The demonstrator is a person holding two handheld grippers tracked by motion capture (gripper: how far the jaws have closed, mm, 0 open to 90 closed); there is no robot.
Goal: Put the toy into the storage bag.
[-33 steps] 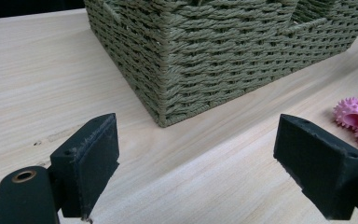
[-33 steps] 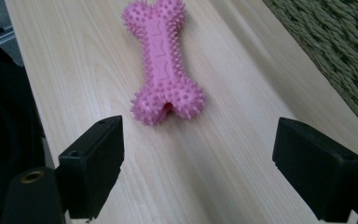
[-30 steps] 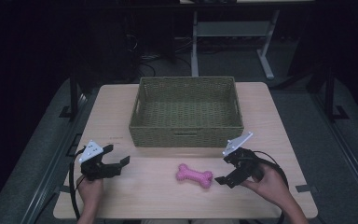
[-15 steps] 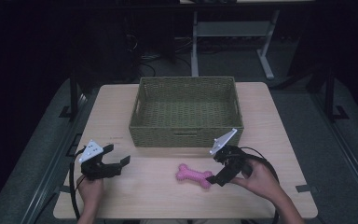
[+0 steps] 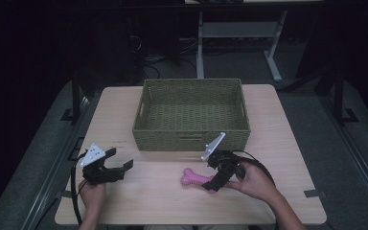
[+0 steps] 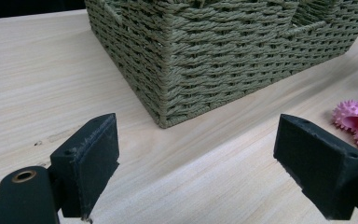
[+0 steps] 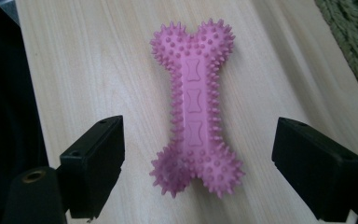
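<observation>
A pink spiky bone toy (image 5: pixel 197 178) (image 7: pixel 195 107) lies flat on the wooden table (image 5: pixel 153 206) in front of a green woven basket (image 5: pixel 191 114). My right gripper (image 5: pixel 217 176) (image 7: pixel 198 172) stands open at the bone's right end, its jaws spread on either side of that end without touching it. My left gripper (image 5: pixel 120 162) (image 6: pixel 196 170) rests open near the table's front left, pointing toward the basket's corner (image 6: pixel 168 70). The bone's knob (image 6: pixel 356 122) peeks in at the right edge of the left gripper view.
The basket looks empty and sits mid-table toward the back. A dark floor (image 5: pixel 38 143) surrounds the table, with a grey stand's legs (image 5: pixel 230 33) behind it. A cable (image 5: pixel 74 191) trails from the left gripper over the front edge.
My right gripper has moved left and tipped down onto the bone's right end. The left gripper has stayed where it was.
</observation>
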